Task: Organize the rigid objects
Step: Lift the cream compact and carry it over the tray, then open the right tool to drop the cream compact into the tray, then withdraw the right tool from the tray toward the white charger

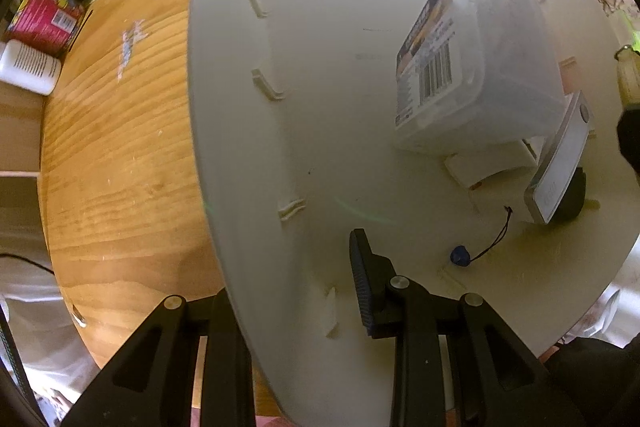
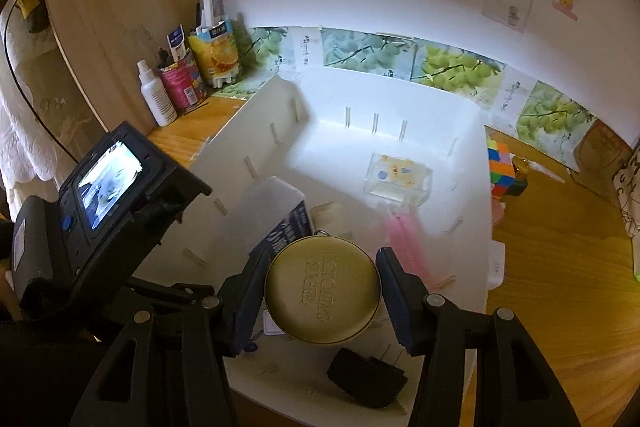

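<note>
While the white bin [image 2: 472, 195] sits on the desk [image 2: 560, 287], left gripper [image 1: 288, 291] clamps its side wall — one finger inside, one outside. Right gripper [image 2: 322, 285] grasps a round gold tin [image 2: 322, 291] above the bin interior — clear box [image 2: 400, 179] lies farther in.

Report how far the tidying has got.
Done: a clear case, a lidded box and a black item lie in the white bin. In hand: right gripper holds a gold tin over it; left gripper clamps its wall. Left: the cube on the desk.
</note>
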`<state>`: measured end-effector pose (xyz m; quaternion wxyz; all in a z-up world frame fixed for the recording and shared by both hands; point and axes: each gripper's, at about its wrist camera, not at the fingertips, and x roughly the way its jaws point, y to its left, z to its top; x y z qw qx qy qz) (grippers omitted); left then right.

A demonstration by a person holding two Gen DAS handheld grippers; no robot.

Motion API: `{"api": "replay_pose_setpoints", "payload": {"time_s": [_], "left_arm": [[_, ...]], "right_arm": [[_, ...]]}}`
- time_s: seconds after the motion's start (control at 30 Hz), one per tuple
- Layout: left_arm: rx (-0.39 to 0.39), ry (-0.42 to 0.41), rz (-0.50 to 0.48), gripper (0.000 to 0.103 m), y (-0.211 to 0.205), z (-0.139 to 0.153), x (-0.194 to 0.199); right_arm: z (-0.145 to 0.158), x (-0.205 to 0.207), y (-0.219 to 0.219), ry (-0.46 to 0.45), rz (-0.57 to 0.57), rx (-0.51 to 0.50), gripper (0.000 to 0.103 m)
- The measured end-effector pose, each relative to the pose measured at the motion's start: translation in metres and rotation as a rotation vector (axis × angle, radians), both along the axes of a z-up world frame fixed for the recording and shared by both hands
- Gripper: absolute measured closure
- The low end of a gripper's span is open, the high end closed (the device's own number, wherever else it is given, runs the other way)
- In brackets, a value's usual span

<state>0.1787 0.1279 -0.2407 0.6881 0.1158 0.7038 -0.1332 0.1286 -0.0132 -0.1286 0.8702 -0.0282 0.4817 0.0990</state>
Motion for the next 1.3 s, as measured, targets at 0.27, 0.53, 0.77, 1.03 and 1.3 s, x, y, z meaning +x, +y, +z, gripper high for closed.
{"api": "replay_pose_setpoints", "payload": {"time_s": [0.27,0.53,0.77,1.03,1.3], "left_arm": [[-0.005,0.003,-0.032,0.072,-0.003,0.0,0.0],[0.01,0.001,-0.015,0.072,-0.014,0.008,0.006],[0.035,0.0,0.024,0.072,-0.022,0.0,0.006],[0.061,0.013,0.09,0.071,-0.027,-0.004,0.012],[0.08,0.014,0.143,0.069,-0.031,-0.005,0.014]], "right_arm": [[-0.003,0.0,0.003,0.007,-0.015,0.006,0.048],[-0.001,0.001,0.0,0.004,-0.002,-0.001,0.038],[0.006,-0.002,-0.012,-0.035,0.04,-0.003,0.032],[0.017,-0.008,-0.054,-0.103,0.067,0.006,0.027],[0.013,-0.006,-0.106,-0.143,0.1,-0.006,0.026]]}}
